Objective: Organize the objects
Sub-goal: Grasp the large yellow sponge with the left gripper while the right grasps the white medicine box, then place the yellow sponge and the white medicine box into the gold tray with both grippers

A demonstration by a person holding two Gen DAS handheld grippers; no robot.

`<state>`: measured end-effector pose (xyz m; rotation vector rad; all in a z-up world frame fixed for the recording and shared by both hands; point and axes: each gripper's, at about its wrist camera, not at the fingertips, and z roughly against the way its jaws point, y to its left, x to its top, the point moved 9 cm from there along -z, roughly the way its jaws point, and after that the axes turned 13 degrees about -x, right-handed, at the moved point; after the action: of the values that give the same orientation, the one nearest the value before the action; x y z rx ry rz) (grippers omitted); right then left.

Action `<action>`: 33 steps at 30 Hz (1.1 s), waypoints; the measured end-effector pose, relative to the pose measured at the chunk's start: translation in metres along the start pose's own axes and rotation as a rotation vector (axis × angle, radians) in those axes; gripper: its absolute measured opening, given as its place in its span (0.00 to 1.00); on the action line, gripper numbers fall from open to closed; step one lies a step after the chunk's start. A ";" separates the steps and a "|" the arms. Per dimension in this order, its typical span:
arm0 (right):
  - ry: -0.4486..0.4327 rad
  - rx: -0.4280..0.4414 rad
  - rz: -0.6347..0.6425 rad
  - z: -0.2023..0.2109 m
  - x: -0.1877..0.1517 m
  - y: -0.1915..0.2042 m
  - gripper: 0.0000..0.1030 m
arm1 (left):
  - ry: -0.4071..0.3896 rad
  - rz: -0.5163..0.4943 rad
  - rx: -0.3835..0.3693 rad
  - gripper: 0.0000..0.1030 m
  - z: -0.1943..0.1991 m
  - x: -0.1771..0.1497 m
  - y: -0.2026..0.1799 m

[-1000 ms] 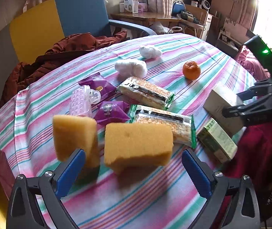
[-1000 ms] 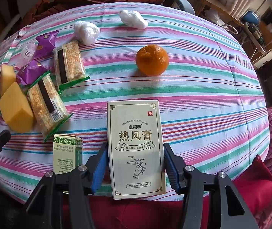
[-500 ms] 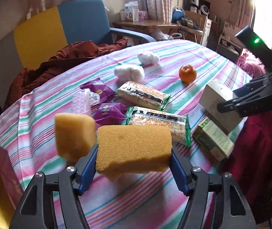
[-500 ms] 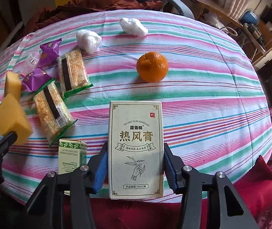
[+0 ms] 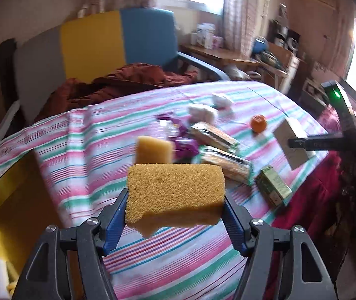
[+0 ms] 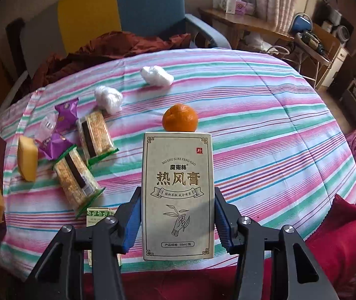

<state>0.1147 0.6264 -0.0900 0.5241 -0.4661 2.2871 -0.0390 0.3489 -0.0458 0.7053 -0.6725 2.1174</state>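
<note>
Since a second ago: left gripper [image 5: 175, 221] gone from spread wide before the sponge [image 5: 174, 193] to clenched on it, and risen clear of the cloth [image 5: 90, 175]; right gripper [image 6: 178, 218] likewise higher, box [image 6: 178, 195] lifted with it. Now grasping on both sides: sponge squeezed across its ends between the left jaws, box upright and pinched at its long edges between the right jaws. Second sponge [image 5: 154, 153] just beyond the held one, on the cloth; snack bars [image 5: 224, 166] ahead to the right; orange [image 6: 179, 121] directly past the box top. Yellow bin [image 5: 8, 215] low to the left of the left gripper. Step in hand, by judgement: carrying both items off the table. Next likely calls for swinging left over the bin and loosening only once above its opening.
</note>
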 end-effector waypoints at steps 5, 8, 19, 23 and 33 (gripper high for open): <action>-0.027 -0.018 -0.022 0.010 0.005 -0.001 0.51 | -0.042 0.083 0.096 0.68 0.039 -0.009 0.051; -0.071 -0.012 -0.014 0.032 0.016 0.008 0.51 | -0.056 0.119 0.141 0.68 0.056 -0.018 0.077; -0.225 0.267 0.218 0.132 0.028 0.181 0.51 | -0.119 0.292 0.270 0.68 0.124 -0.063 0.171; -0.219 0.403 0.354 0.154 0.010 0.275 0.51 | -0.152 0.370 0.315 0.68 0.152 -0.081 0.204; -0.131 0.494 0.566 0.144 -0.024 0.442 0.51 | -0.169 0.451 0.353 0.69 0.178 -0.109 0.244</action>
<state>-0.1572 0.2504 -0.0562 0.8742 -0.1034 2.9461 -0.1317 0.0419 -0.0486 1.0076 -0.5925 2.6535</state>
